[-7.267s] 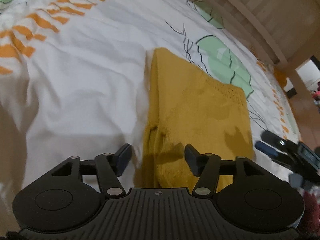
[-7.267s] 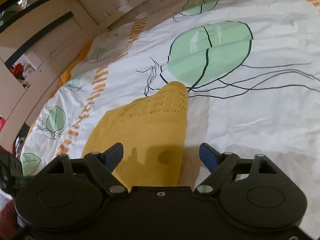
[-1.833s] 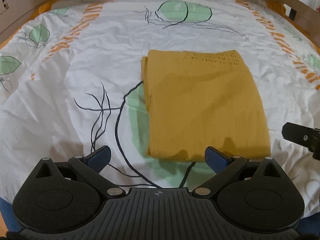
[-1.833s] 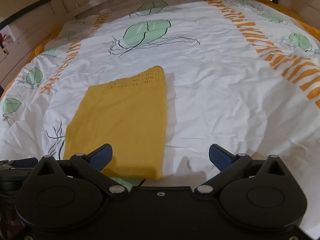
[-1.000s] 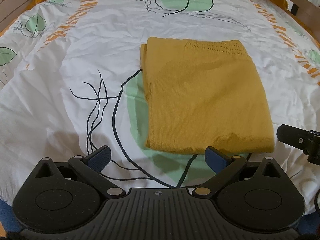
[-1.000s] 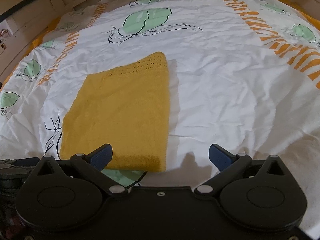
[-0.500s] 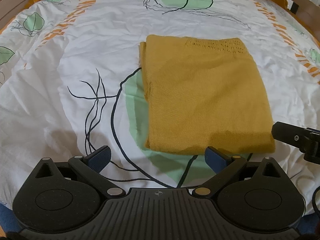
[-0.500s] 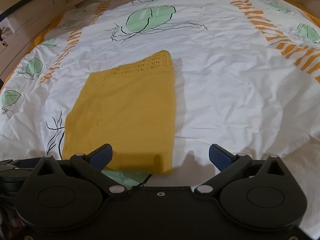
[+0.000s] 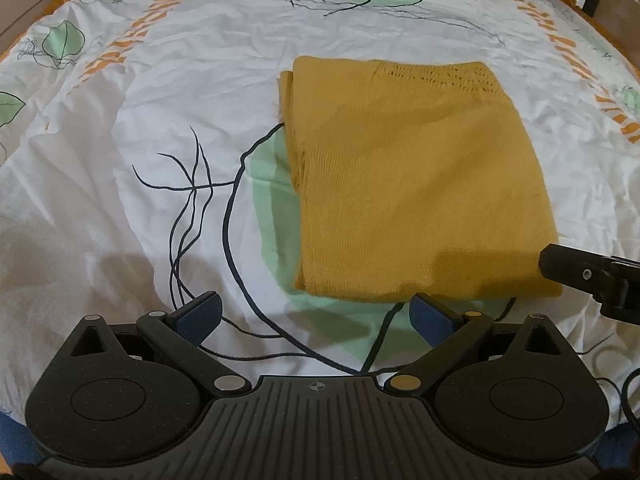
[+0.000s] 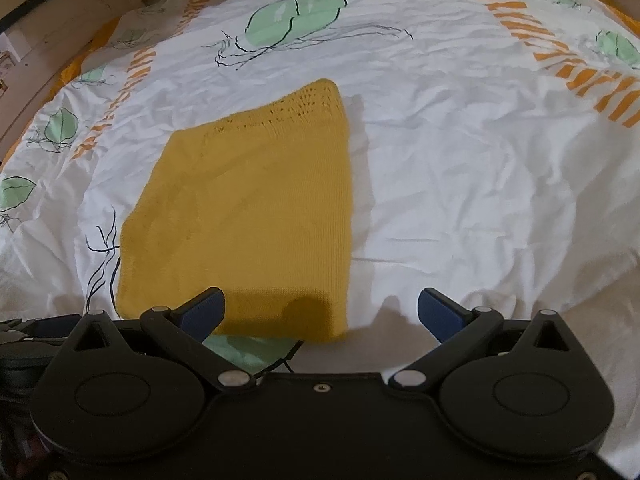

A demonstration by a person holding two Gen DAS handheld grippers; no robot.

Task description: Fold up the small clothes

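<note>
Blue-padded fingers of my left hand-held gripper (image 9: 316, 316) stand spread wide with nothing between them, hovering just short of the near hem of the mustard-yellow knitted garment (image 9: 416, 184). My right hand-held gripper (image 10: 320, 312) is likewise spread and empty, its left pad over the garment's near right corner, its right pad over bare sheet.

From both tools the garment lies straight ahead, folded into a neat rectangle on the white bed cover printed with green leaves and orange stripes (image 9: 160, 128). Its long axis runs away from me, near hem to the far edge with the openwork band. In the left view stacked layers show along its left edge; the right edge looks like a clean fold.

Neither tool is clearly nearer: the left faces the near left corner, the right the near right corner. I judge the next fold, if one is wanted, would carry the near hem toward the far edge, each tool pinching its own corner.
</note>
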